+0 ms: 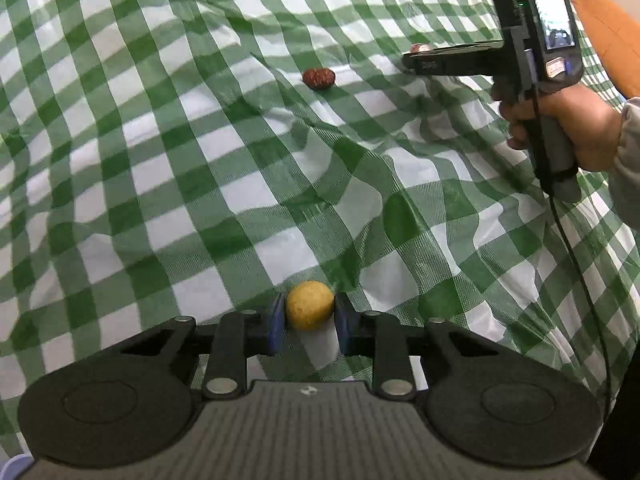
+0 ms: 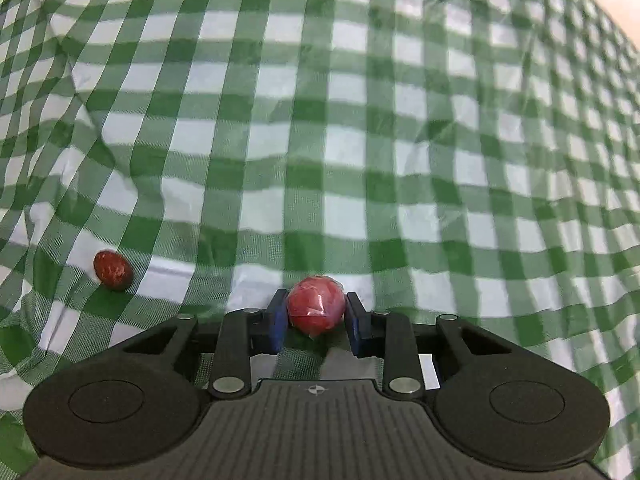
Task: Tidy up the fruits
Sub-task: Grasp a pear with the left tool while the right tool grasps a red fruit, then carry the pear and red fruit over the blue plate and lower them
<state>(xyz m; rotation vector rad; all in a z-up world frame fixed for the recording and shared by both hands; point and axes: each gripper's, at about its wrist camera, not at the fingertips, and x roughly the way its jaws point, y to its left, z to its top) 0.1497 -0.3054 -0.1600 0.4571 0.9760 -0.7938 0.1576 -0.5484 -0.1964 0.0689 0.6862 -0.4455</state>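
A green-and-white checked cloth [image 1: 168, 168] covers the whole surface, rumpled into folds and ridges. The left gripper [image 1: 310, 316] has its blue pads [image 1: 276, 322] pressed against both sides of a small round yellow fruit [image 1: 310, 305], which sits low on the cloth between them. The right gripper [image 2: 316, 316] is likewise clamped, its blue pads [image 2: 277, 320] squeezing a red fruit [image 2: 316, 306] that has a shiny, film-like wrapping over it; this fruit also rests at cloth level. A third piece, a dark red speckled fruit [image 2: 113, 270], lies loose on the cloth to the left of the right gripper and well apart from it; from the left wrist view the same fruit [image 1: 319, 78] sits farther out, toward the middle of the cloth, between the two grippers. In that view a hand [image 1: 568, 128] with a pale sleeve holds the right tool's pistol-style handle, a black cable hangs down from it, and a small lit screen on its back faces the camera. A label under the screen is too small to read. An orange shape [image 1: 604, 40] shows past the cloth's far right edge.
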